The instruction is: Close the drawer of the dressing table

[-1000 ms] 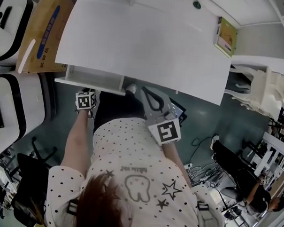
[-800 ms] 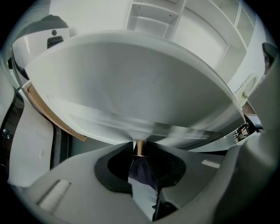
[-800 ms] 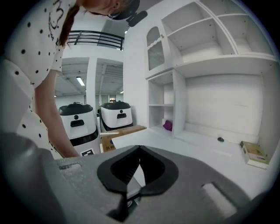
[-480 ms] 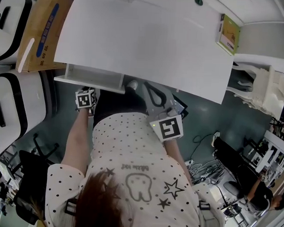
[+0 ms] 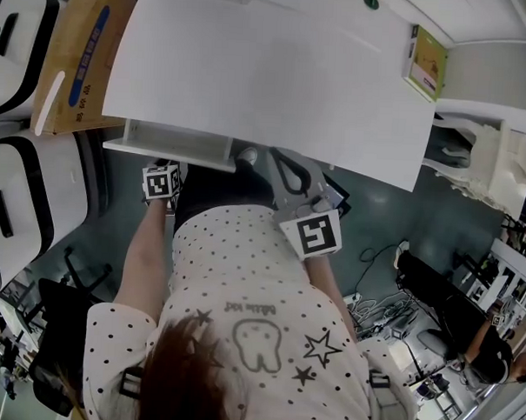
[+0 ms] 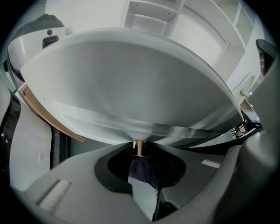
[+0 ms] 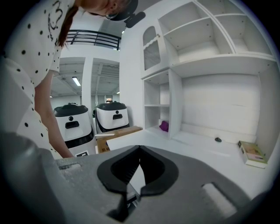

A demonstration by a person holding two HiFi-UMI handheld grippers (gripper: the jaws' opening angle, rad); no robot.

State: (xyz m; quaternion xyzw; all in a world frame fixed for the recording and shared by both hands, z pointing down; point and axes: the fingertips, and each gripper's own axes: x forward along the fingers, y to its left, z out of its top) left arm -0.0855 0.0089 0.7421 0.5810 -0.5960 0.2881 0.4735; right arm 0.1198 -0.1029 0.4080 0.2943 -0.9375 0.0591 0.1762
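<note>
Left hand-held gripper (image 6: 140, 146) pinches the brass knob (image 6: 140, 150) of the drawer (image 5: 170, 145) – standing open under the worktop (image 5: 268, 83) edge; right hand-held gripper (image 7: 139, 147) pressed together, empty

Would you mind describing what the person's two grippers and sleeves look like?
Both the left gripper and right gripper have grey bodies with black ribbed linings around a rounded cut-out. Each carries a white cube printed with black square markers. The sleeves are short, white with black dots.

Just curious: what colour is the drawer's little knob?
Brass-gold knob, clearest in the left gripper view.
</note>
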